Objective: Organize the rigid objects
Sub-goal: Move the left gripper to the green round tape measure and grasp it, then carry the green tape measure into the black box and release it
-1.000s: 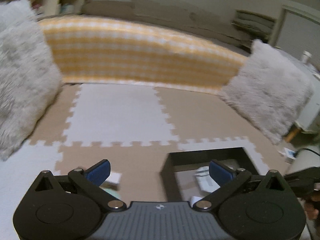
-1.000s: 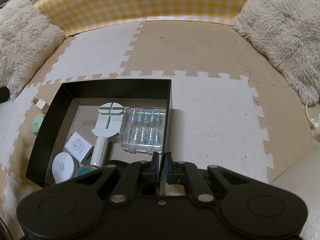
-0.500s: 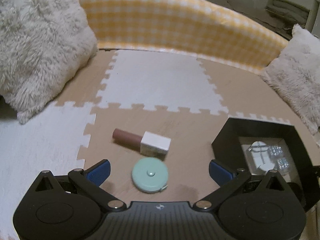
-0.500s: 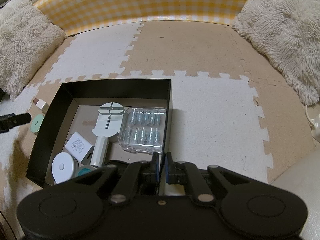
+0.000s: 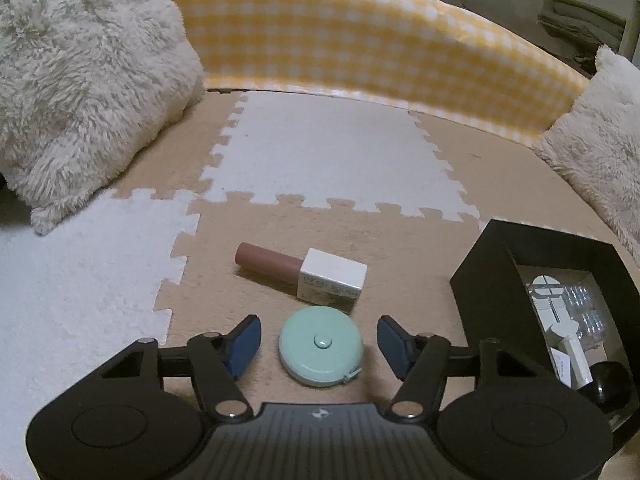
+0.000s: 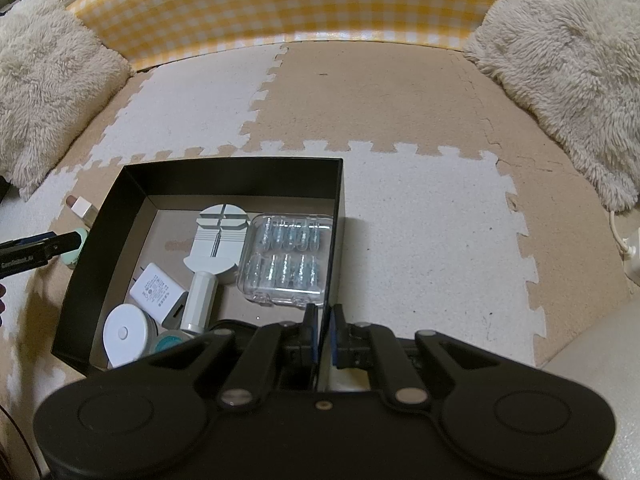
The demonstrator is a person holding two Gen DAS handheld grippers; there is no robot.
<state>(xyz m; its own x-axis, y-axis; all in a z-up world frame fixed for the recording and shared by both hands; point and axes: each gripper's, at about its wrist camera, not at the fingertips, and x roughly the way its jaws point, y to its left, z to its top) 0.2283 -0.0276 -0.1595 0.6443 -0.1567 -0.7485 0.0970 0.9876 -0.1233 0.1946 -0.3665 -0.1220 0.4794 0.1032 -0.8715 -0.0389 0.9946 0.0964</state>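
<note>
A mint round tape measure lies on the tan mat between the blue pads of my left gripper. Its jaws are closing, and a gap still shows on each side of the tape. Just beyond lies a gel polish bottle with a white square cap. The black box stands to the right. My right gripper is shut at the box's near right corner, where the wall runs into its pads. The box holds a clear case, a white tool and a charger.
Fluffy cream cushions flank the foam puzzle mat. A yellow checked bolster runs along the back. A white cable and plug lie at the mat's right edge.
My left gripper swung down and left from the box to the tape measure, and its jaws have narrowed around it. The right gripper and the box have not moved.
</note>
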